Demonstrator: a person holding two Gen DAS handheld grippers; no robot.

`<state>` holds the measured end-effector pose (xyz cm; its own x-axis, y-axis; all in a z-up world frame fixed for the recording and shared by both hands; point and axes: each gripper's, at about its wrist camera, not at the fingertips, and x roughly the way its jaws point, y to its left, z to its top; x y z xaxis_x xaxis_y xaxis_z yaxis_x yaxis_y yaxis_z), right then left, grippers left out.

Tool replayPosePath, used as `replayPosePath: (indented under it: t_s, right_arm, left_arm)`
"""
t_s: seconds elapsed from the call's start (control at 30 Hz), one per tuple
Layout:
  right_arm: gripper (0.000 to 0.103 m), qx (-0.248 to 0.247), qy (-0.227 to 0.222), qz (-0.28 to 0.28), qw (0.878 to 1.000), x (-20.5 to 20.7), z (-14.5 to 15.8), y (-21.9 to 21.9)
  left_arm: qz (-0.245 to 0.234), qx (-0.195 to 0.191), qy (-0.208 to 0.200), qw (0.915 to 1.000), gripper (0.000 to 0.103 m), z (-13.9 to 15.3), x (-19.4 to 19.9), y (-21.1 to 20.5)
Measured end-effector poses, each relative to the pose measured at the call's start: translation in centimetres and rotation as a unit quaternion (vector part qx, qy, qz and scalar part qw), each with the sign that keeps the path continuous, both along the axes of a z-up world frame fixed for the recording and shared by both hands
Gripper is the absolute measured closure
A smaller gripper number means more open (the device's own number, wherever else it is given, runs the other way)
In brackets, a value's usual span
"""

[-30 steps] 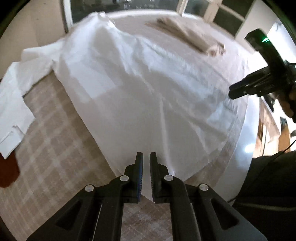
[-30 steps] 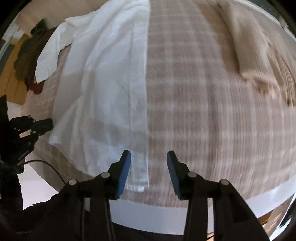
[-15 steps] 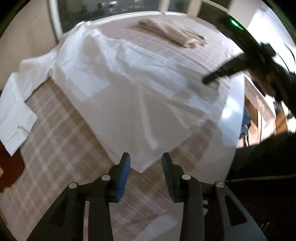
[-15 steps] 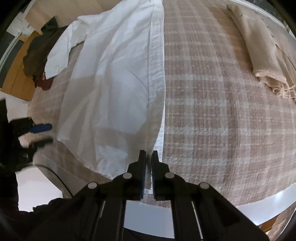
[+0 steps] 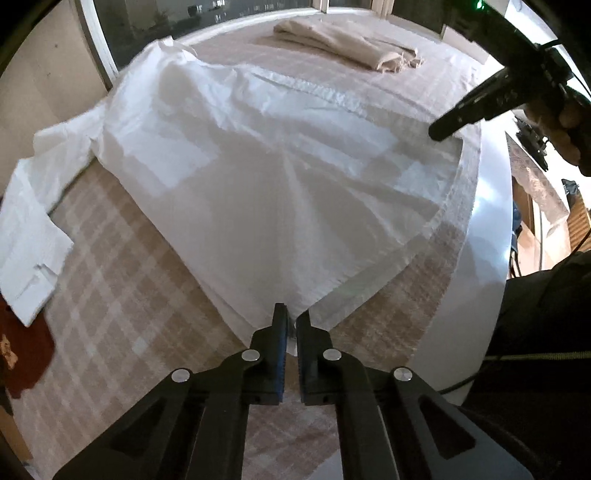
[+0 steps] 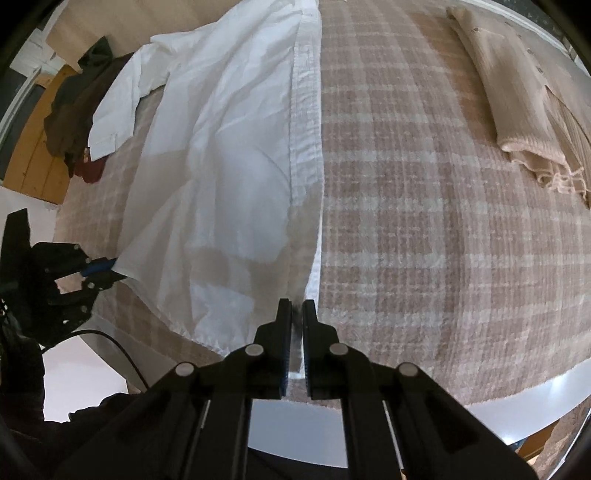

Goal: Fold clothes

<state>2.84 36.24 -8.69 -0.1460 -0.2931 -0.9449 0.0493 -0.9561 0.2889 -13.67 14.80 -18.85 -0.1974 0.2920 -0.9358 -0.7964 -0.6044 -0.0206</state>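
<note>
A checked beige blanket (image 6: 424,206) covers a round white table (image 5: 487,236). Beyond its far edge stands a dark window (image 5: 221,14), beside a beige wall (image 5: 33,81). Wooden panelling (image 6: 33,155) shows past the left edge.

Thin white woven-cloth shirt (image 5: 258,177), lightly creased and matt, fuzzy beige checked blanket (image 6: 424,206) with a rough weave, folded ribbed cream knit (image 6: 517,103) with fringed end, glossy white table rim (image 5: 487,229), matt black plastic gripper fingers (image 5: 306,350) with shiny metal rivets

Left gripper (image 5: 290,325): black angular fingers (image 5: 279,343), blue pads, silver round screws. Dark sleeve (image 5: 546,332), apparently trailing a thin cable.
</note>
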Motion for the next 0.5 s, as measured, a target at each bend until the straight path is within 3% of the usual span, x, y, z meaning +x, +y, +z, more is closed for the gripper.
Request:
replayPosePath:
  t_s: [0.33,0.5]
  right_arm:
    - [0.100,-0.047,-0.006,-0.002,0.999,1.9,2.2,1.1]
    - [0.100,-0.047,-0.017,-0.011,0.999,2.9,1.4,1.2]
  left_arm:
    - [-0.012,0.000,0.025,0.9996,0.101,2.1,0.7,-0.7]
    - [-0.013,-0.015,0.014,0.9997,0.101,0.5,0.7,-1.0]
